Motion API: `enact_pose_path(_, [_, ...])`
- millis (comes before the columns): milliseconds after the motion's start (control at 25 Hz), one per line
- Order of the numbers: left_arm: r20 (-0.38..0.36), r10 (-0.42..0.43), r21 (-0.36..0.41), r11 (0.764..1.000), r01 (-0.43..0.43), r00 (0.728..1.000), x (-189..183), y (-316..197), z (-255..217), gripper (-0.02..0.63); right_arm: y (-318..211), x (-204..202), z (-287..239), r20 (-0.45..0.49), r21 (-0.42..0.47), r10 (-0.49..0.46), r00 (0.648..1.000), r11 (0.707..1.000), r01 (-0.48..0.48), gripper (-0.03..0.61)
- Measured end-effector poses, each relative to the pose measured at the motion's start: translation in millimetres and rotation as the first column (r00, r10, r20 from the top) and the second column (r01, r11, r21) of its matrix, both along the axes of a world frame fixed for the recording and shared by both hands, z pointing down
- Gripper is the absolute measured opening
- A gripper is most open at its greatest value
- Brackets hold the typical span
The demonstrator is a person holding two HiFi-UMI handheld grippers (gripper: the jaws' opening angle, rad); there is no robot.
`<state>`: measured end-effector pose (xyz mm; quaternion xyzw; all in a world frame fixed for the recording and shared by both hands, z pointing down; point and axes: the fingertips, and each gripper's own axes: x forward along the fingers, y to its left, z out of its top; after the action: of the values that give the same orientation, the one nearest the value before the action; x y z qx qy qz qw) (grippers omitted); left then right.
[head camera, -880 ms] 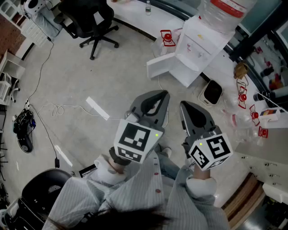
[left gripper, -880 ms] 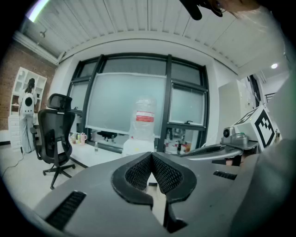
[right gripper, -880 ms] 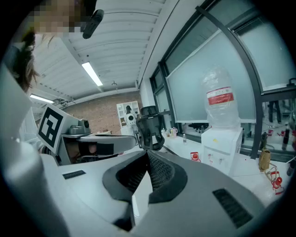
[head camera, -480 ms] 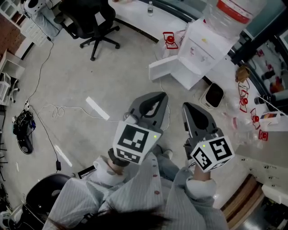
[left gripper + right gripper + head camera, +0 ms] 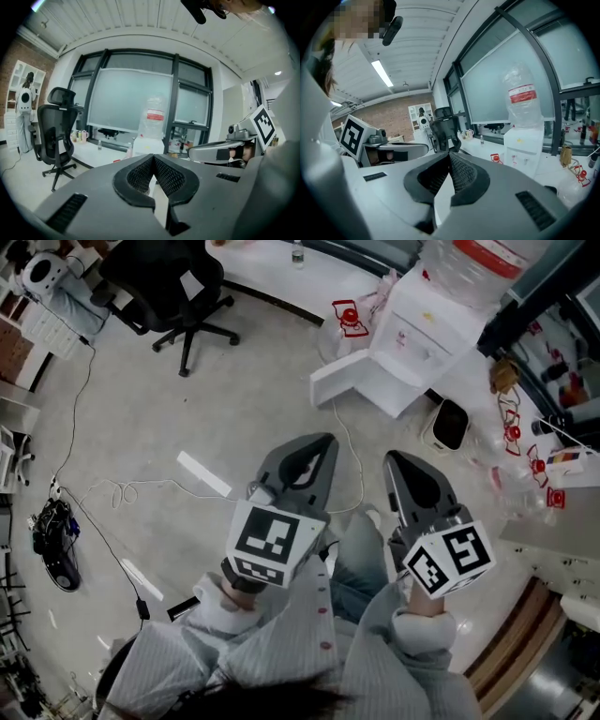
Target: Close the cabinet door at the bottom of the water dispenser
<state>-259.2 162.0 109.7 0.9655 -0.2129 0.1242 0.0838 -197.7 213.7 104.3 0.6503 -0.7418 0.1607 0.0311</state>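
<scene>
Both left gripper (image 5: 321,441) and right gripper (image 5: 394,459), jaws together, sit well short of the cabinet door (image 5: 343,384).

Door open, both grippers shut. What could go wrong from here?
White cable lies on the floor before the cabinet door: trip or snag.
Left gripper and right gripper are shut: a push may slip off the door's edge.
A hard shove could rock the water bottle on top.

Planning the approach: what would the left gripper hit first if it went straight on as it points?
Probably the water dispenser, perhaps its open cabinet door first; the left gripper, shut, aims at it across bare floor. Depth is unclear.
</scene>
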Motion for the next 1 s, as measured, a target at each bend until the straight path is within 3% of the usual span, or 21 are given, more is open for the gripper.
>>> enact_pose_path(480, [0.014, -0.009, -0.009, 1.000, 0.009, 1.000, 43, -58, 16, 0.011, -58, 42, 24, 0.021, -0.036, -0.014, 1.000, 0.999, 0.014, 0.014])
enact_pose_path(1000, [0.014, -0.067, 0.007, 0.998, 0.067, 0.998, 161, -140, 8, 0.011, -142, 147, 16, 0.010, -0.031, -0.108, 0.994, 0.994, 0.109, 0.014])
